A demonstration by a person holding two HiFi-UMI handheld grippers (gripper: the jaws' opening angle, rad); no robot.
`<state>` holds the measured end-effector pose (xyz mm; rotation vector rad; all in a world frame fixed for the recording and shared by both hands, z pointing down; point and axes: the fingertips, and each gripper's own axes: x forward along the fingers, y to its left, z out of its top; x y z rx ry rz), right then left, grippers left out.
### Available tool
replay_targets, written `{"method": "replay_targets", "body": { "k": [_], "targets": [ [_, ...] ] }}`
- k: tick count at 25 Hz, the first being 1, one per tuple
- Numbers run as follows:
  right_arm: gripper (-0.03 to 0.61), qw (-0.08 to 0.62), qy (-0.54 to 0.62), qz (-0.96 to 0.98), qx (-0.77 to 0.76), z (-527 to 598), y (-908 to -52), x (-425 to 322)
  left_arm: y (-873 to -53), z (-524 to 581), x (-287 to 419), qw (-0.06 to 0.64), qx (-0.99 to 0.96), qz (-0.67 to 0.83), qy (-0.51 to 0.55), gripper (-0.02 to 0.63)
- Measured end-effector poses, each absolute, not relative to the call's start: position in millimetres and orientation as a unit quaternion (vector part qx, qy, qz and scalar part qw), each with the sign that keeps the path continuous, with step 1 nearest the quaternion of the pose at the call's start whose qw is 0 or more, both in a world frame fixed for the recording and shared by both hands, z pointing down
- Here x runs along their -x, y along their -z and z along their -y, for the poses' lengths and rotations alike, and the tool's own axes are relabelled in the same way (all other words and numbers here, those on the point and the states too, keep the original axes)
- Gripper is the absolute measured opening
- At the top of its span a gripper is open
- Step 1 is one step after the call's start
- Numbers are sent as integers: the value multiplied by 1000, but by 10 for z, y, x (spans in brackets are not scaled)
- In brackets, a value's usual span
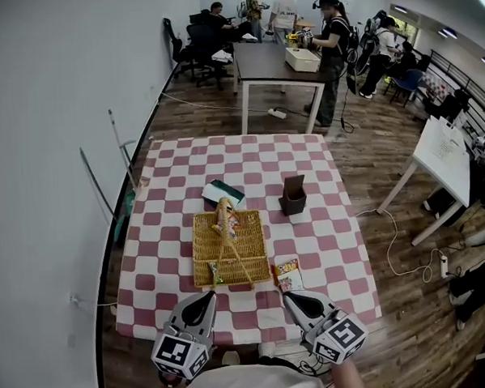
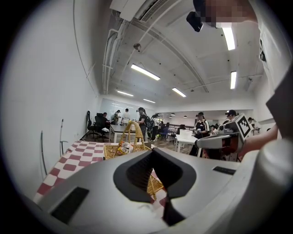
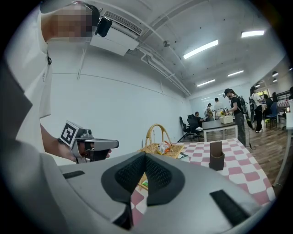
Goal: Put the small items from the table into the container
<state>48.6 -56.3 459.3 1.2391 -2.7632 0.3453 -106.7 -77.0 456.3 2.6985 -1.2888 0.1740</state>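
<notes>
No brand or label can be read anywhere: the print on the packet [image 1: 288, 274] is too small. The only clear graphics are the black-and-white square markers [image 1: 179, 352] on the gripper cubes.

In the head view the basket [image 1: 207, 254] sits mid-table on the checked cloth [image 1: 159, 234]. It holds a wrapped snack [image 1: 225, 217] at its 12 o'clock end and a small green item [image 1: 216, 272] at its 7 o'clock corner. The packet lies on the cloth at 4 o'clock from the basket, just beyond the right gripper [image 1: 288, 296]. A flat green-and-white box [image 1: 224, 192] lies at 12 o'clock from the basket and a brown holder [image 1: 292, 196] stands at 2 o'clock. The left gripper [image 1: 209, 296] hovers at the basket's 6 o'clock edge.

Only the gripper views settle the jaws. In each, the two dark pads meet at the tip with nothing between them, so both grippers are closed and empty.

Those views also show the basket's handle arching upright, which from above reads as a strip across the weave. They show ceiling lights [image 2: 145, 72] too, and each shows the other gripper held level alongside. The packet does not appear in the left gripper view. The holder appears in the right gripper view, at 3 o'clock, but not in the left. Only the head view gives the whole table, and the people [image 1: 329, 38] around a dark table at 12 o'clock.
</notes>
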Motion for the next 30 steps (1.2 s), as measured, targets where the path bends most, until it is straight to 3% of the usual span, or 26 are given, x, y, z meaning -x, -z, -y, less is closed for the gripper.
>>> {"method": "replay_targets", "body": {
  "k": [30],
  "targets": [
    [37,227,-222,803,-503,965,-6662,-1574,-5059,924,147,110,-920,361,-104,-5]
  ]
}}
